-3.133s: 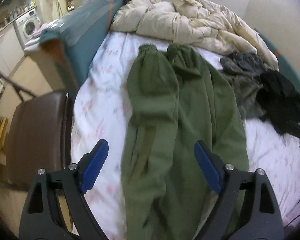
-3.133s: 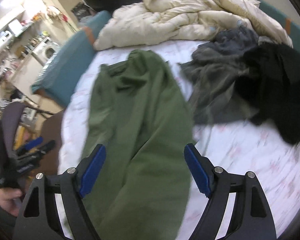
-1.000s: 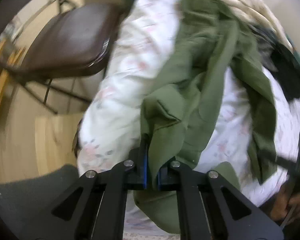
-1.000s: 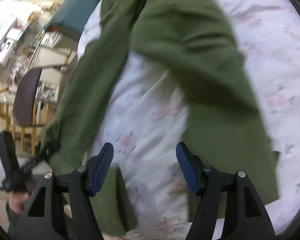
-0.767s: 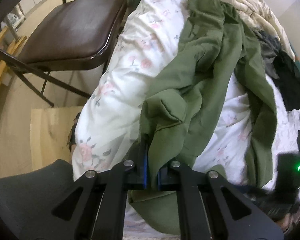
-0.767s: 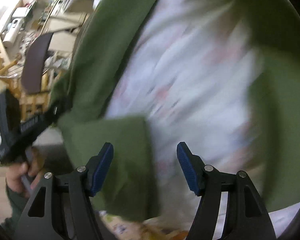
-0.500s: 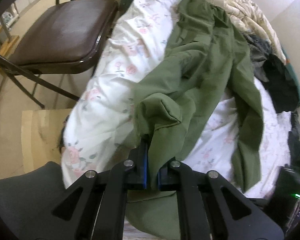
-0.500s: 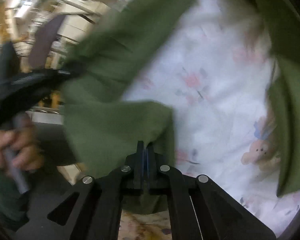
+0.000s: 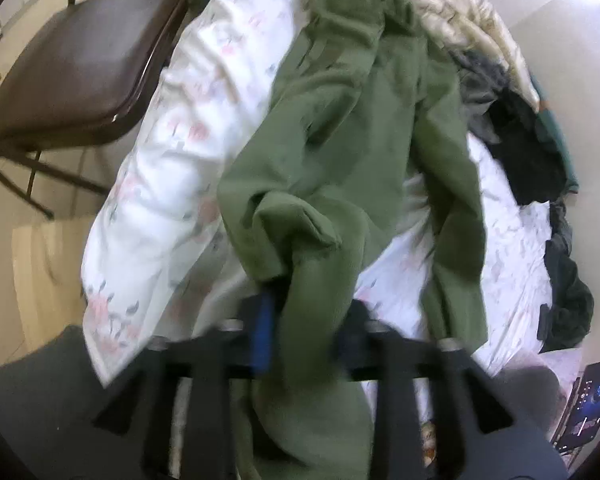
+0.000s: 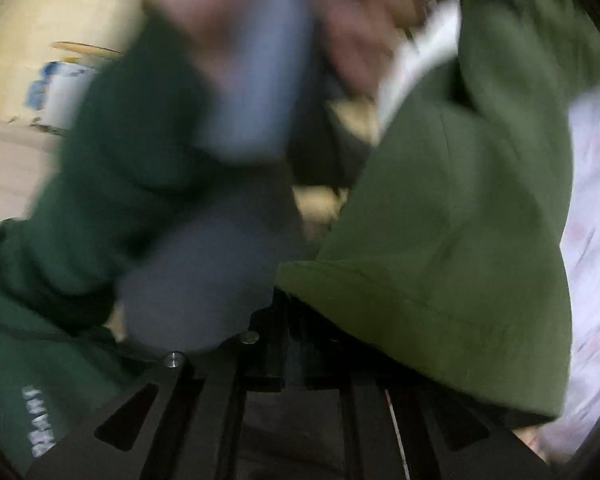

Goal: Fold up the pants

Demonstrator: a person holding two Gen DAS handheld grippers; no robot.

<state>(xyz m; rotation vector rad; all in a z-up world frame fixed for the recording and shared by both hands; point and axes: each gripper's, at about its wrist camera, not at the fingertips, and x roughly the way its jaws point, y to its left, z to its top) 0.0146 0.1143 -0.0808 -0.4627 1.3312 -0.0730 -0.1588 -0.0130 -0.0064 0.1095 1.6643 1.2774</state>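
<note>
Chair only in left view

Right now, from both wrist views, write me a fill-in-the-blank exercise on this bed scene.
1. The pants are ____ in colour.
2. Beside the bed stands a chair with a ____ seat.
3. The bedsheet is white with a ____ print.
4. Between the left tongs hangs a fold of the ____.

Missing words: green; brown; floral; pants

right gripper pads hidden (by pants)
</note>
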